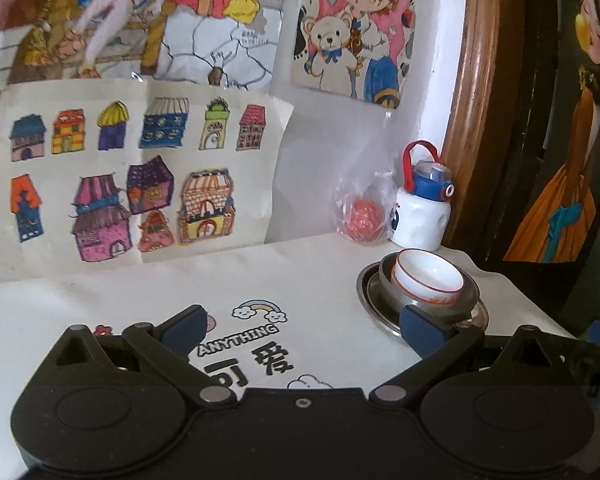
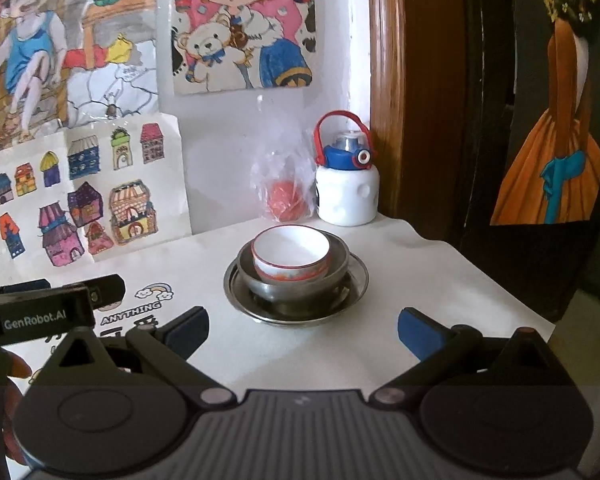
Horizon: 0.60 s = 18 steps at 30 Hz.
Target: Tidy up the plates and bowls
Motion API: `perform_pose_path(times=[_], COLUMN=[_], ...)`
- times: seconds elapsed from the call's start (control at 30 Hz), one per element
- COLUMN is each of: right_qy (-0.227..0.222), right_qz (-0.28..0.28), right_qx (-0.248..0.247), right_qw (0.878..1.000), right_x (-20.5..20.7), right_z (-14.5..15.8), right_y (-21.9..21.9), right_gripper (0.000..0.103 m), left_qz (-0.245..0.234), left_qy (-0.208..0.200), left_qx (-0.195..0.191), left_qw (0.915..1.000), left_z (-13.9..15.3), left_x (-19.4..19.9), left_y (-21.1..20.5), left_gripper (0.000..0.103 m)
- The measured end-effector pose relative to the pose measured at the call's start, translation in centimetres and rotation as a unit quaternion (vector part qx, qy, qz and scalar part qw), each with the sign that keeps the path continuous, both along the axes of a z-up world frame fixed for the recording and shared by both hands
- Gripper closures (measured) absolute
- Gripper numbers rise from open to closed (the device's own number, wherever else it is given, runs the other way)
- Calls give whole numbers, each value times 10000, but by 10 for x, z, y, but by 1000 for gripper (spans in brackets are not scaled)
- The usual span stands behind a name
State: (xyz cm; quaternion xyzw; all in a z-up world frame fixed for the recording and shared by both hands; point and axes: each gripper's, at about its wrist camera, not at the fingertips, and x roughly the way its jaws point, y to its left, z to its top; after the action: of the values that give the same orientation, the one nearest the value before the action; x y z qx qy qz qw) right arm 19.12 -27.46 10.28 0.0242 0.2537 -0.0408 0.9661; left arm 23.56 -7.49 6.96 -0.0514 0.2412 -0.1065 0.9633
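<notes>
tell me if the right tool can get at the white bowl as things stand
Probably yes: the right tool is open and faces the white bowl, which sits topmost in the metal bowl on the metal plate, with bare tablecloth between.

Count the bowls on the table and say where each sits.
2. The white ceramic bowl sits nested inside the steel bowl, which rests on the steel plate. Anything beneath them can't be seen.

"ANYTHING" on tablecloth [image 1: 320, 280]; "GenRobot.AI" on left gripper [image 2: 36, 314]
</notes>
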Motion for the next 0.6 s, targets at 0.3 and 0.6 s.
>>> perform_pose_path(times=[0.3, 0.6], right_qy=[-231, -429], right_qz=[-93, -177], right_qx=[128, 40], right_qw=[9996, 9989], right_x=[-28, -53], right_z=[-8, -14], right_y=[7, 14], right_gripper=[0, 0], left_qz=[132, 249], left_qy=[-135, -284], left_qx=[-108, 5], left_qw=[9998, 9993], left_z=[-6, -8], left_x=[-32, -56], left_y=[14, 24], left_gripper=[1, 1])
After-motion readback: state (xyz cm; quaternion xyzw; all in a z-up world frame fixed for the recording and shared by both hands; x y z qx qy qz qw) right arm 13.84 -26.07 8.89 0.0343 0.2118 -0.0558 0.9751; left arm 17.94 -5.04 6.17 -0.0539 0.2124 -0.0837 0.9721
